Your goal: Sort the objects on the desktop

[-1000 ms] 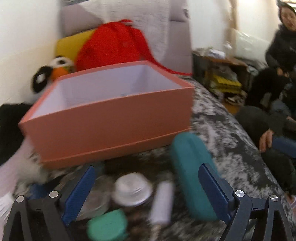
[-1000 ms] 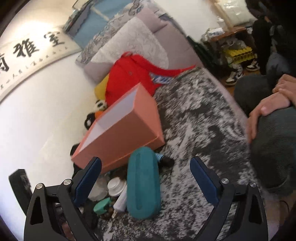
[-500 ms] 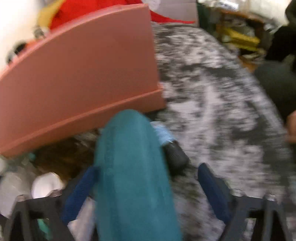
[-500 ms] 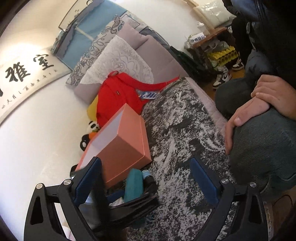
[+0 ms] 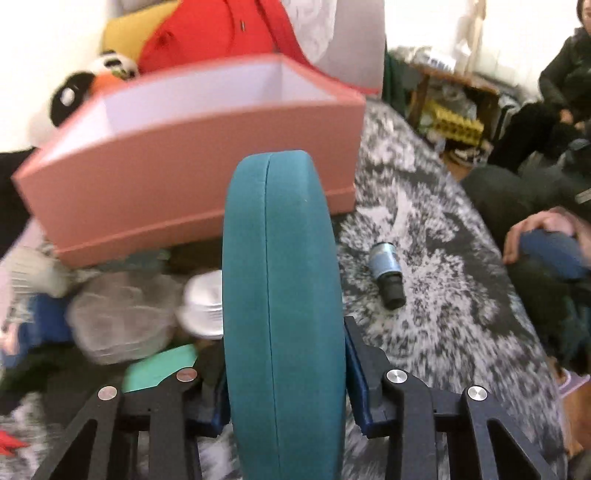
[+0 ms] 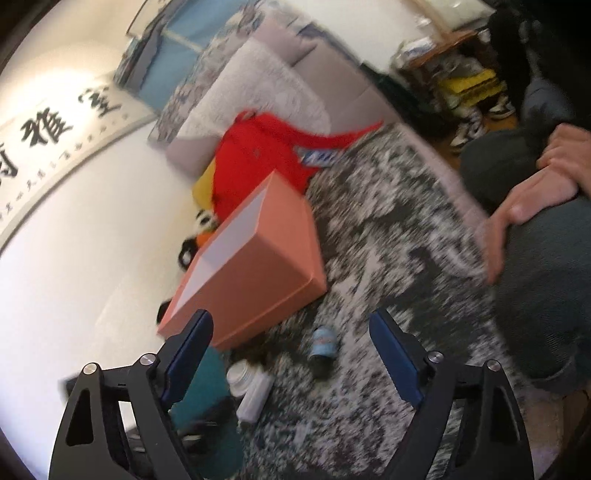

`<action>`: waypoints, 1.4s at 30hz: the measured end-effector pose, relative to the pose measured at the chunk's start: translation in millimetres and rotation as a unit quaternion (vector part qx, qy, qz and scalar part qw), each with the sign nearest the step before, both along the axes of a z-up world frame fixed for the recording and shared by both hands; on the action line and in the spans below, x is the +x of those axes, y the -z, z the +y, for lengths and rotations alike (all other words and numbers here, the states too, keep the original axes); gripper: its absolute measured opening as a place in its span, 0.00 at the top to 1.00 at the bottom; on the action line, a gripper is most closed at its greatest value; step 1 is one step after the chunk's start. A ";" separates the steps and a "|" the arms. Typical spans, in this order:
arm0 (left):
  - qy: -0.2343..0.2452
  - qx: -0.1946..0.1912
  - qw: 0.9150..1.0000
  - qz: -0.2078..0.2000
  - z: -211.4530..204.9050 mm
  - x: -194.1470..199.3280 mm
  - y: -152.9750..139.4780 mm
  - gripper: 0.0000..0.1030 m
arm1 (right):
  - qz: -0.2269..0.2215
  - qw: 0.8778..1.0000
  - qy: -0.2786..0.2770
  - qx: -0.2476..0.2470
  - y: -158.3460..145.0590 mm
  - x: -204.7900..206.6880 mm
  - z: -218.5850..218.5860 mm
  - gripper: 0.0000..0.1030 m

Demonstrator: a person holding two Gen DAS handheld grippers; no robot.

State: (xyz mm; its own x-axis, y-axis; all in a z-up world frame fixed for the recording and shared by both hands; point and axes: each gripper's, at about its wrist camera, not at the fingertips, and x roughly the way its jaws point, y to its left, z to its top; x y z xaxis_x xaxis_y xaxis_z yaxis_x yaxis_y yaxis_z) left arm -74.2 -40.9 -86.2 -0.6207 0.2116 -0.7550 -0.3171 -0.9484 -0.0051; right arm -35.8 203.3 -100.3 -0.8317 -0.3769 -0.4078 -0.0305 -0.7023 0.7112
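Observation:
My left gripper (image 5: 284, 373) is shut on a long teal case (image 5: 280, 295), held on edge above the rug, its far end toward the open salmon-pink box (image 5: 207, 162). The case also shows in the right wrist view (image 6: 203, 391), behind my left finger. My right gripper (image 6: 291, 354) is open and empty, above the rug, with a small blue bottle with a dark cap (image 6: 322, 349) between its fingers; the bottle also shows in the left wrist view (image 5: 386, 273). The box also shows in the right wrist view (image 6: 255, 266).
A white jar (image 5: 203, 302), a clear plastic lid (image 5: 118, 317), a green item (image 5: 162, 367) and a white tube (image 6: 255, 397) lie in front of the box on the grey patterned rug (image 5: 443, 295). Red bag (image 5: 207, 33) behind the box. People sit at right (image 5: 546, 236).
My left gripper has closed on the teal case and lifted it off the rug. The right gripper has swung, still open, bringing the blue bottle between its fingers.

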 end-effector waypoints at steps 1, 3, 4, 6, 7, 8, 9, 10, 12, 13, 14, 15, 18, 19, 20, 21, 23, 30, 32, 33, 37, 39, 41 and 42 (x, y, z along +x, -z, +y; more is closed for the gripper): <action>0.001 0.001 1.000 0.004 -8.8 4.7 -5.9 0.59 | -0.008 1.000 -0.015 0.000 3.1 -4.2 -6.4 0.15; 0.002 0.003 1.000 0.012 -26.4 14.2 -17.5 0.59 | -0.023 0.999 -0.042 0.002 9.4 -12.7 -18.5 0.17; 0.002 0.006 1.000 0.014 -35.1 18.8 -22.5 0.59 | -0.031 0.999 -0.043 0.010 12.2 -17.2 -21.7 0.19; 0.002 0.015 1.000 0.013 -47.5 22.1 -22.0 0.59 | -0.046 0.998 -0.042 0.032 17.5 -26.5 -27.8 0.21; 0.001 0.020 1.000 0.013 -52.3 24.4 -21.4 0.59 | -0.052 0.996 -0.028 0.061 19.7 -32.9 -29.2 0.22; 0.001 0.024 1.000 0.014 -55.8 26.1 -19.7 0.59 | -0.058 0.994 -0.022 0.085 23.9 -41.0 -31.3 0.22; 0.002 0.026 1.000 0.013 -54.8 25.4 -14.9 0.59 | -0.064 0.992 -0.019 0.106 28.8 -49.2 -33.8 0.22; 0.003 0.029 1.000 0.012 -55.4 25.9 -12.5 0.59 | -0.072 0.991 -0.030 0.113 37.0 -58.1 -38.2 0.23; 0.006 0.032 0.999 0.009 -55.0 25.2 -8.2 0.59 | -0.089 0.986 -0.053 0.128 53.4 -75.4 -47.5 0.26; 0.007 0.034 0.999 0.007 -55.0 24.7 -7.1 0.59 | -0.092 0.983 -0.072 0.141 62.6 -81.4 -55.3 0.30; 0.007 0.037 0.999 0.006 -55.2 24.1 -6.1 0.59 | -0.093 0.978 -0.097 0.162 72.8 -85.7 -66.5 0.32; 0.007 0.039 0.999 0.007 -54.8 24.0 -5.4 0.59 | -0.087 0.974 -0.103 0.184 75.1 -85.3 -73.4 0.33; 0.008 0.040 0.999 0.011 -51.4 22.4 -5.5 0.59 | -0.081 0.969 -0.134 0.190 71.3 -88.7 -76.8 0.74; 0.008 0.039 0.999 0.014 -49.6 21.7 -6.4 0.59 | -0.085 0.967 -0.139 0.197 72.7 -89.1 -77.9 0.74; 0.008 0.039 0.999 0.016 -47.9 21.0 -7.3 0.59 | -0.084 0.965 -0.139 0.204 72.7 -87.3 -79.0 0.74; 0.009 0.042 0.999 0.019 -46.4 20.6 -8.7 0.59 | -0.083 0.963 -0.138 0.215 70.1 -84.8 -81.0 0.75; 0.011 0.046 0.999 0.026 -42.1 20.1 -12.6 0.59 | -0.073 0.956 -0.138 0.247 59.6 -75.7 -90.1 0.75; 0.022 0.043 0.997 0.065 -27.8 10.6 -37.6 0.59 | 0.026 0.950 -0.125 0.286 -14.5 -23.8 -105.7 0.74; 0.024 0.046 0.995 0.086 -27.5 1.3 -51.9 0.59 | 0.057 0.948 -0.122 0.288 -36.9 -12.0 -107.3 0.74; 0.024 0.047 0.994 0.095 -27.3 -4.0 -58.5 0.59 | 0.069 0.946 -0.122 0.293 -48.0 -11.2 -108.7 0.74; 0.016 0.054 0.990 0.133 -29.0 -45.7 -91.6 0.59 | 0.086 0.947 -0.121 0.286 -91.8 -49.4 -111.2 0.74; 0.003 0.058 0.988 0.146 -31.2 -77.2 -106.9 0.59 | 0.088 0.950 -0.118 0.277 -109.6 -79.2 -112.2 0.74; -0.022 0.062 0.988 0.143 -35.0 -120.4 -115.9 0.59 | 0.083 0.953 -0.118 0.266 -122.6 -120.4 -114.4 0.74; -0.036 0.062 0.988 0.134 -36.7 -140.6 -116.9 0.59 | 0.074 0.953 -0.117 0.269 -124.6 -138.9 -117.0 0.74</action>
